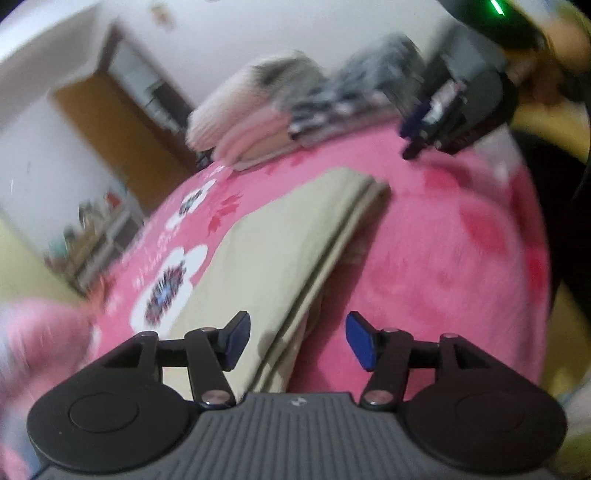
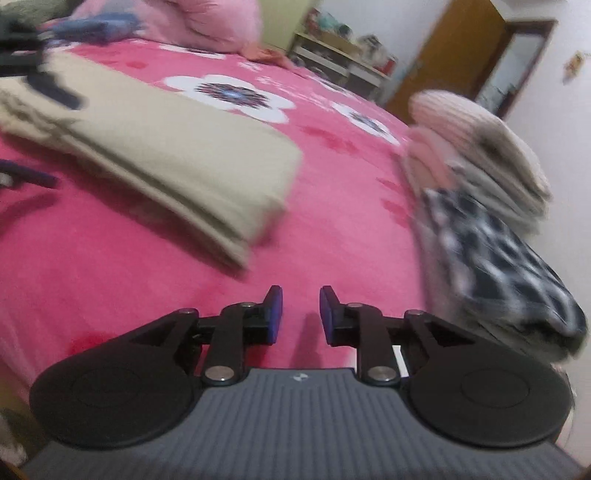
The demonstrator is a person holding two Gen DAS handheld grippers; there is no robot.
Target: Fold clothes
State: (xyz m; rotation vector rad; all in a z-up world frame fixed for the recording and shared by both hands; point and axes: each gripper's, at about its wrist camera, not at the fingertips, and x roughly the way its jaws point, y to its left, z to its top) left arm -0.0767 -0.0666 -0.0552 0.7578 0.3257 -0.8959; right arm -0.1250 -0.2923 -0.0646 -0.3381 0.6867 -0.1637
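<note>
A folded beige garment (image 1: 280, 251) lies flat on the pink flowered bedspread (image 1: 443, 266). My left gripper (image 1: 297, 341) hovers open just over its near edge, with nothing between the blue pads. In the right wrist view the same beige garment (image 2: 166, 155) lies to the left of centre. My right gripper (image 2: 301, 314) is open with a narrow gap and holds nothing, above bare bedspread (image 2: 332, 177). The right gripper (image 1: 436, 125) also shows at the far side of the bed in the left wrist view. The left gripper shows blurred at the left edge (image 2: 33, 74).
A stack of folded clothes (image 2: 491, 177) sits at the bed's right side, pink and grey knits over a black-and-white checked piece (image 2: 517, 273); the same stack (image 1: 295, 107) shows in the left view. A pink pillow (image 2: 207, 22), shelves (image 2: 343, 48) and a wooden door (image 2: 454, 51) lie beyond.
</note>
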